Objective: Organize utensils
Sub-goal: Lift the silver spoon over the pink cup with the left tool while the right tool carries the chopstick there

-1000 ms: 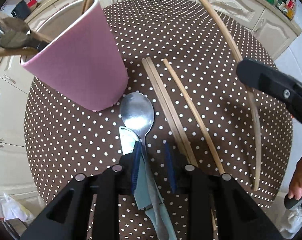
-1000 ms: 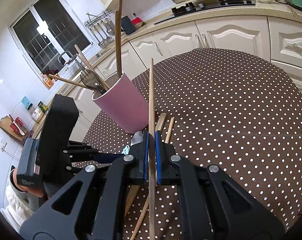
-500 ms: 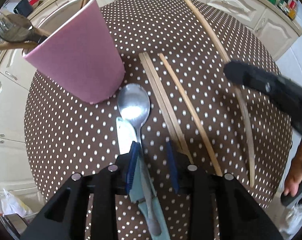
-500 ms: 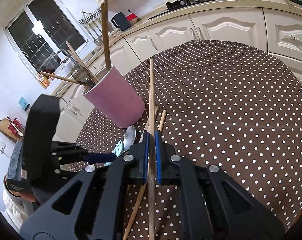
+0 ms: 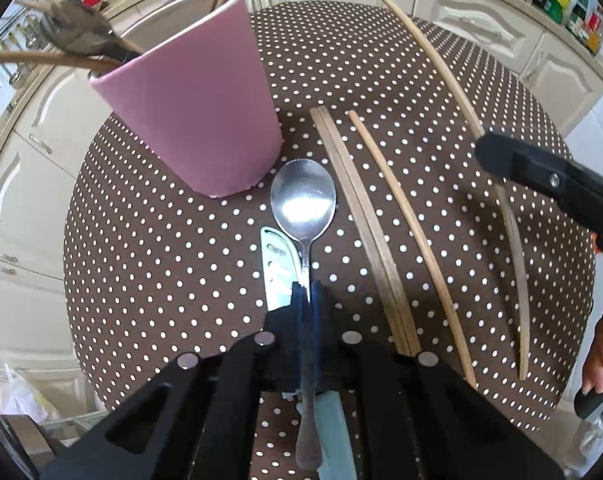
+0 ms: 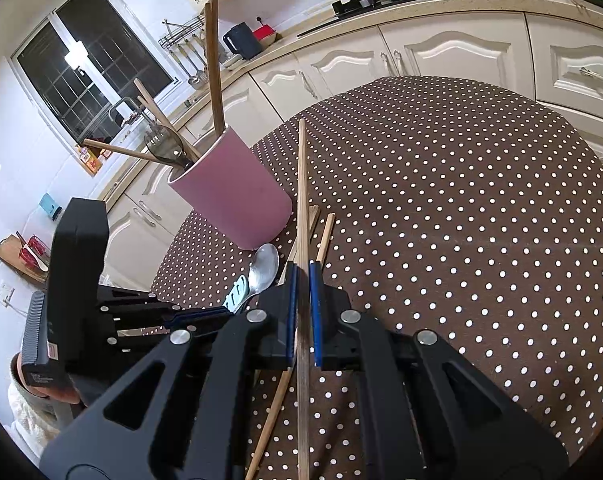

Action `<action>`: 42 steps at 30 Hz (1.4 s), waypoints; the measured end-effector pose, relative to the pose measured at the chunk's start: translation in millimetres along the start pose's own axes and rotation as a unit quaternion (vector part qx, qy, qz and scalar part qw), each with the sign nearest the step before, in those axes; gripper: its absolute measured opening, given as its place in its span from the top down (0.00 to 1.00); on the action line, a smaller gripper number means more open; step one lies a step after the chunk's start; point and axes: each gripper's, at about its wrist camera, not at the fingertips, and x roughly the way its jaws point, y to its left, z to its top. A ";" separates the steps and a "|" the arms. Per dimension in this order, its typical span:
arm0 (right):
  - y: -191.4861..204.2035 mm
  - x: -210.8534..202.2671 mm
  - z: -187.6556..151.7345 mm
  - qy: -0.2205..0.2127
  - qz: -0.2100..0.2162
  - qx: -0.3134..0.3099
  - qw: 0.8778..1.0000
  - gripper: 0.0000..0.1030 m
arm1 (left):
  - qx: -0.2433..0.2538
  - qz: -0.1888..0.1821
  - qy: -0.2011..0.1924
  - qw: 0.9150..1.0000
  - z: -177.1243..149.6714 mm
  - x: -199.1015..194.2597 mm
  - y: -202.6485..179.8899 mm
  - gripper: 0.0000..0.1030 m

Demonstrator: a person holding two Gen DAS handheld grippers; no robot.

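A pink cup (image 5: 197,120) (image 6: 237,196) stands on the dotted table, holding a fork and several wooden chopsticks. My left gripper (image 5: 308,300) is shut on the handle of a metal spoon (image 5: 303,204), whose bowl lies near the cup's base; the spoon also shows in the right wrist view (image 6: 264,268). A knife with a pale green handle (image 5: 277,268) lies under and beside the spoon. My right gripper (image 6: 302,280) is shut on a long wooden chopstick (image 6: 301,200) that points toward the cup. This chopstick shows in the left wrist view (image 5: 441,60).
A pair of chopsticks (image 5: 361,224) and a single one (image 5: 409,236) lie on the brown dotted tablecloth (image 6: 461,200) right of the spoon. Cream kitchen cabinets (image 6: 441,52) surround the round table. The right gripper's body (image 5: 549,176) hangs over the table's right side.
My left gripper has closed its fingers on the spoon handle. The right gripper has kept hold of the chopstick and shifted slightly.
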 end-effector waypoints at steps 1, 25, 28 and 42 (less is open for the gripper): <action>0.5 -1.0 -0.7 0.000 0.000 -0.001 1.000 0.93 | -0.003 -0.001 -0.004 1.000 0.0 -2.5 6.5 0.96; 57.4 -61.4 10.8 -0.141 0.024 -0.045 0.989 0.93 | -0.089 -0.093 -0.322 0.938 -70.7 -123.1 57.1 0.96; 71.8 -67.1 21.2 -0.173 0.031 -0.060 0.983 0.93 | -0.103 -0.092 -0.362 0.922 -71.6 -141.1 66.7 0.96; 122.4 -21.9 91.5 -0.241 0.047 -0.120 0.962 0.93 | -0.184 -0.052 -0.479 0.857 -17.9 -172.1 98.5 0.96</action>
